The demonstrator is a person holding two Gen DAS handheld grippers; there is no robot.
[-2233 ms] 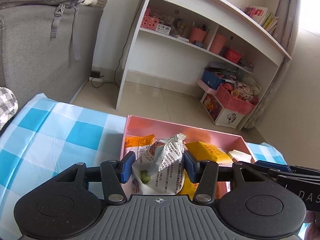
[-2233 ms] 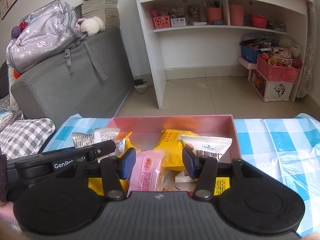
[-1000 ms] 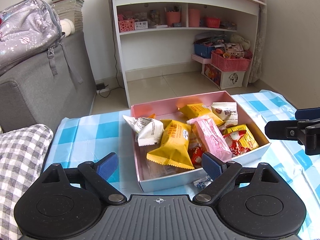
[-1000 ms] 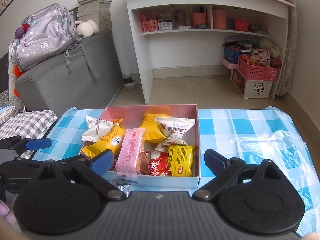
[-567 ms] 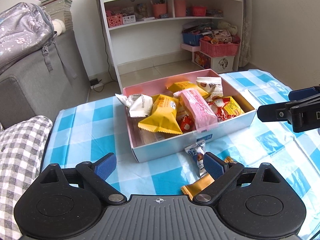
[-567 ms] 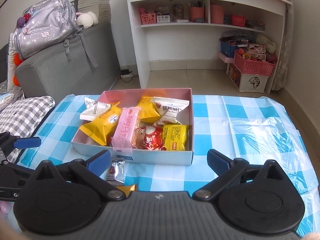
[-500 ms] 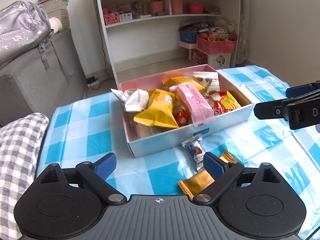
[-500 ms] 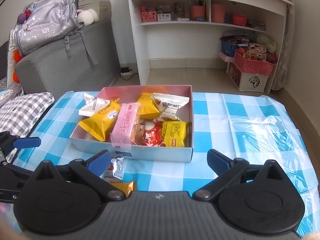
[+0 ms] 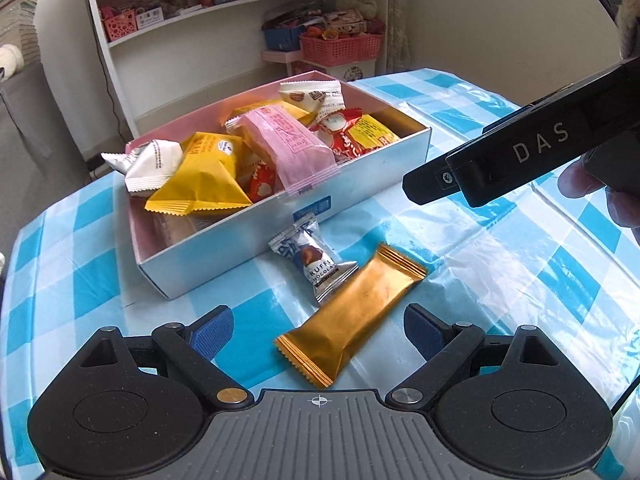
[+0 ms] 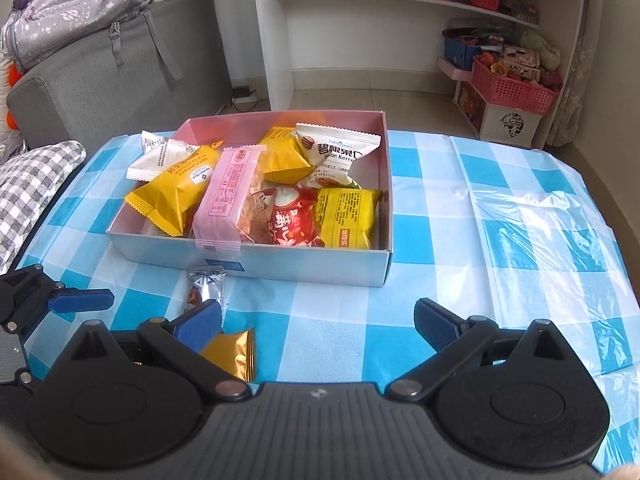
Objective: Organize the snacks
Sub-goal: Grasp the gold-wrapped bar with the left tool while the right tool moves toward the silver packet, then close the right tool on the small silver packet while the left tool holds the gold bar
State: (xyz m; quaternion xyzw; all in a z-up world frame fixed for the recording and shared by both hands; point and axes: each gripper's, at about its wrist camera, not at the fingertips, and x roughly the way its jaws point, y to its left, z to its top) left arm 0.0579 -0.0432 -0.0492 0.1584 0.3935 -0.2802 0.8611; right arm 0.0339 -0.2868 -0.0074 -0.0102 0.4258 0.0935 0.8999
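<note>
- Snacks mostly sit in the box [image 10: 256,258], a shallow open carton, pink inside and pale outside, on the counter [image 10: 460,208] under a blue-and-white checked plastic cloth.
- Inside the box: pink wafer pack [image 10: 228,196] lying lengthwise with its near end over the front wall; yellow pack [image 10: 172,192] left of it; white pack [image 10: 160,156] at far left, poking over the left wall; red pack [image 10: 292,220] and a yellow packet [image 10: 346,220] at near right; white nut pack [image 10: 334,148] at far right.
- Two snacks outside the box, on the cloth just in front of its near wall: truffle chocolate [image 9: 312,260], silver wrapper, and gold bar [image 9: 352,316], lying diagonally, touching or nearly touching the chocolate.
- Left tool [image 9: 316,334] jaws wide, just closed a little; near end of the gold bar lies between the blue pads, pads not on it.
- Right tool [image 10: 318,322] jaws wide, nothing between them but bare cloth; gold bar end shows just beside its left pad.
- In the left wrist view the right tool's black arm crosses at upper right, above the counter, with part of a hand [image 9: 600,184] on it.
- Background: white shelf unit [image 10: 400,12], grey sofa [image 10: 120,76] with a backpack on top, pink basket [image 10: 512,88] on the floor.
</note>
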